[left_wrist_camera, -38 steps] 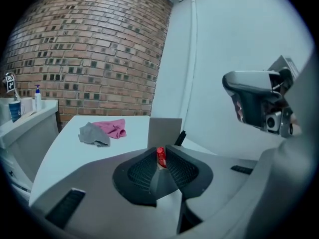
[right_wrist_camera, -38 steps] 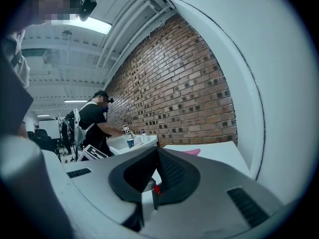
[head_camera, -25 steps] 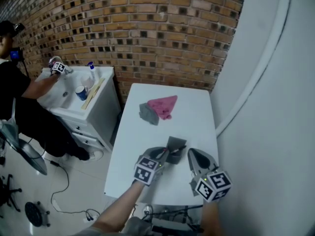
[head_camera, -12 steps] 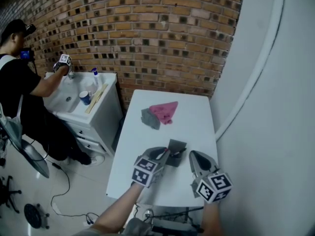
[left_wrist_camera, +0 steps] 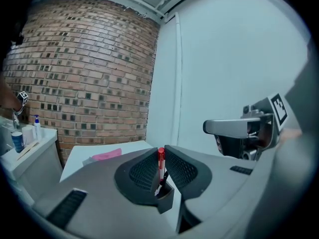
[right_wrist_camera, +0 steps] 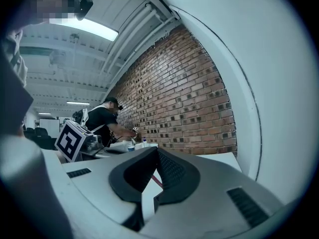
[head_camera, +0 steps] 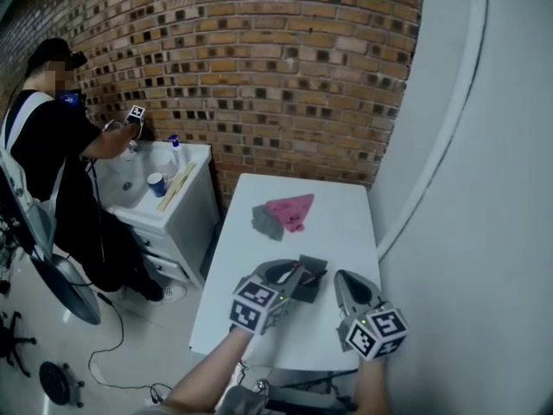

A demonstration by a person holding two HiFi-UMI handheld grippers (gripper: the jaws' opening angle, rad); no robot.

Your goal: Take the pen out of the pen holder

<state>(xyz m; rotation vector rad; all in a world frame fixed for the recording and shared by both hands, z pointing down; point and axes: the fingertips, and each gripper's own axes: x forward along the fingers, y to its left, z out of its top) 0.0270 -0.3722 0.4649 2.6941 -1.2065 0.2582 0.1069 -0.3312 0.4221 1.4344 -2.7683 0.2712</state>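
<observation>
At near edge of table [head_camera: 346, 219]: holder [head_camera: 313, 266], with pen [left_wrist_camera: 161, 158] upright in it. Upper end of pen between jaws of left gripper [head_camera: 295, 277], which reaches in from holder's left. Just right of holder, apart from it: right gripper [head_camera: 342, 278]. Behind holder, at mid-table: 2 cloths [head_camera: 289, 207], side by side and touching. Left of table: sink cabinet [head_camera: 177, 210] against brick wall [head_camera: 259, 76], with person [head_camera: 52, 145] at its left. Right of table: plain wall [head_camera: 484, 188].

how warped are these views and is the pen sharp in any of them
Head view: mild fisheye, the brick wall bows, light is even. Left gripper view: heavy fisheye with black corners, the red pen looks fairly sharp. Right gripper view: same black rim, the ceiling light glares.
</observation>
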